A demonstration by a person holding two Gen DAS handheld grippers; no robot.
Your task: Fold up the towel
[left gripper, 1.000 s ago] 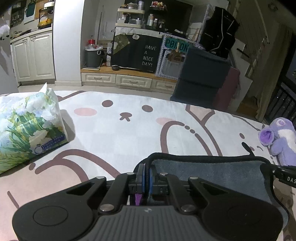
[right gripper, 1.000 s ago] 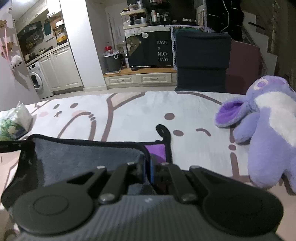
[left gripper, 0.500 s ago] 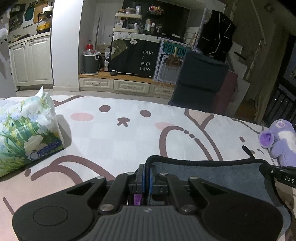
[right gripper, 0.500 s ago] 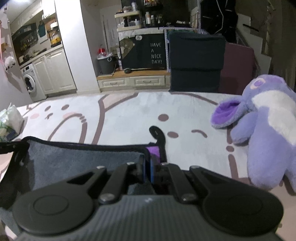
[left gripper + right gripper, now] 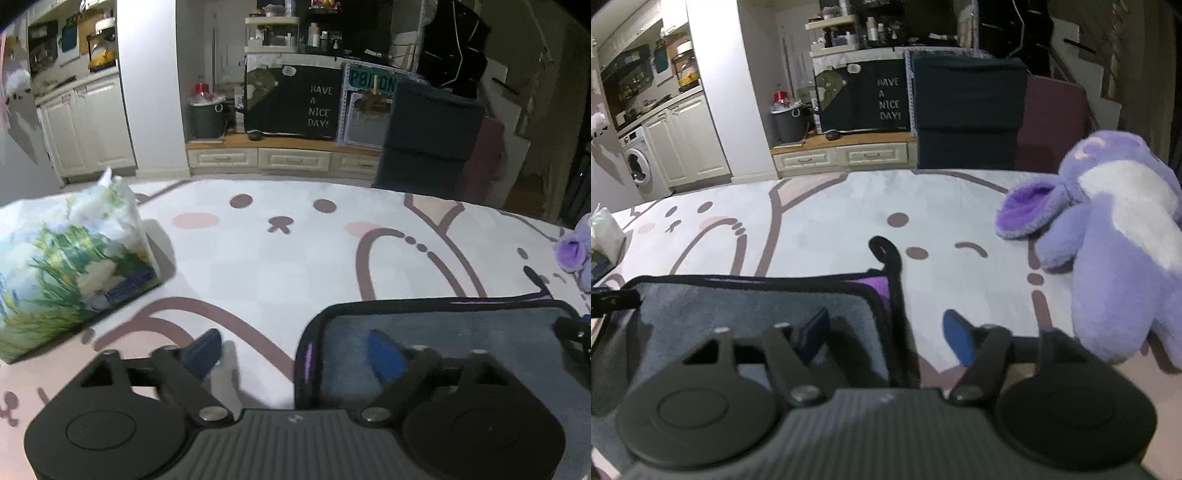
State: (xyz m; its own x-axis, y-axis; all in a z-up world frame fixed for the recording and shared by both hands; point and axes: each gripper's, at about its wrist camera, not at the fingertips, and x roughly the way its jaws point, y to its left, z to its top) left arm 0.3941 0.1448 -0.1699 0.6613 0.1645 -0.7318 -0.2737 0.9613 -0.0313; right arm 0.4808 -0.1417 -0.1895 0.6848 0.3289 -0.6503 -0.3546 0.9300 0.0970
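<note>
Both grippers spread wide over the folded grey towel, gripping nothing.

Left wrist view: the left gripper (image 5: 293, 350) is standing wide open, empty; its right blue pad is hovering over the grey, black-edged towel (image 5: 461, 332), whose left edge is lying between the pads. A floral tissue pack (image 5: 70, 273) is sitting to the front-left on the cartoon-print cloth (image 5: 295, 258).
Right wrist view: the right gripper (image 5: 886, 338) is likewise gaping, holding nothing; the towel (image 5: 750, 310) is lying front-left, its corner between the pads. A purple plush toy (image 5: 1108, 240) is resting front-right.
</note>
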